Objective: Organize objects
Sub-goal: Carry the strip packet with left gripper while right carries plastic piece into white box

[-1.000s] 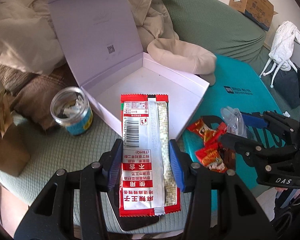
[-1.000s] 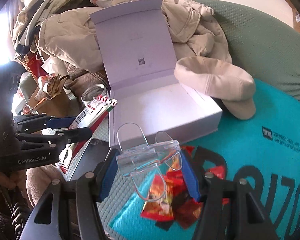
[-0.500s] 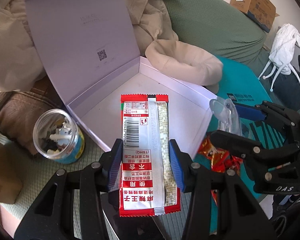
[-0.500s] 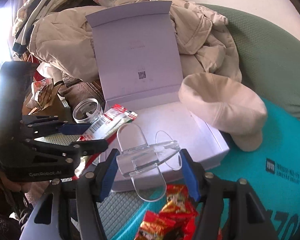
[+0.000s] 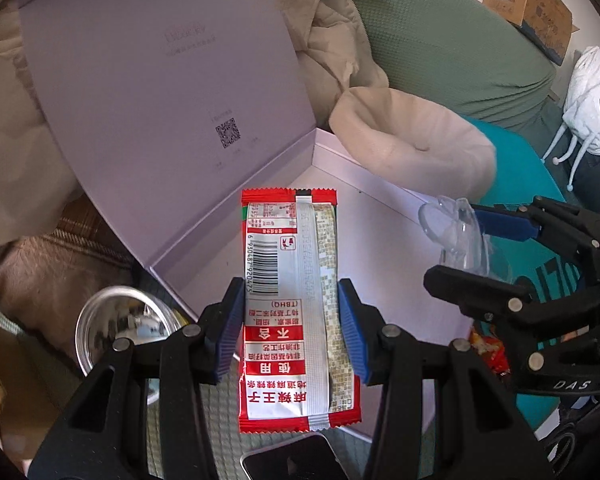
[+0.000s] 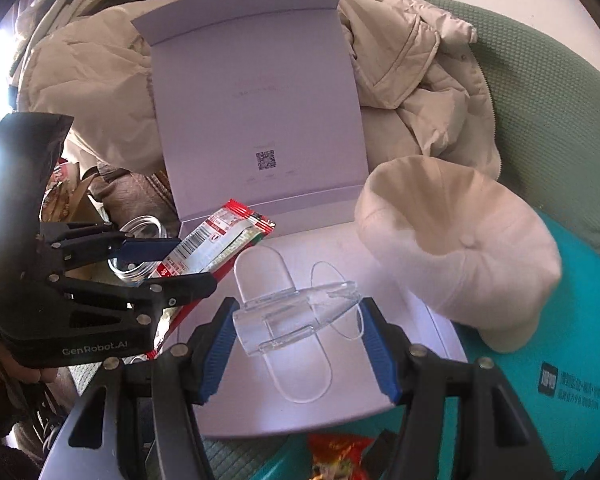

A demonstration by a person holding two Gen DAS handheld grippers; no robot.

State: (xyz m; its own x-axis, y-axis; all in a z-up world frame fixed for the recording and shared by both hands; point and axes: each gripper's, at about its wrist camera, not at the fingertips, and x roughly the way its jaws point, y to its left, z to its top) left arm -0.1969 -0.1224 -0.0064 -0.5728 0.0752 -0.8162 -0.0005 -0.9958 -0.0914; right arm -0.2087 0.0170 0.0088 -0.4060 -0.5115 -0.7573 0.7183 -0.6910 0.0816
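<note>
My left gripper (image 5: 292,320) is shut on a red and white snack packet (image 5: 292,296) and holds it over the open white box (image 5: 380,232). The packet also shows in the right wrist view (image 6: 216,246), over the box's left edge. My right gripper (image 6: 298,328) is shut on a clear plastic stand (image 6: 292,312) above the box floor (image 6: 400,376). The stand shows in the left wrist view (image 5: 456,236) at the box's right side. The box lid (image 6: 256,92) stands upright behind.
A beige cap (image 6: 460,256) rests on the box's right rim. A jar (image 5: 120,328) stands left of the box. Red snack packets (image 6: 340,456) lie on the teal mat (image 6: 580,320). A beige jacket (image 6: 412,60) lies behind. A phone (image 5: 292,460) lies below the left gripper.
Both grippers have moved forward over the box with their loads. The box and cap now look larger and closer; the red packets on the mat have slid toward the bottom edge.
</note>
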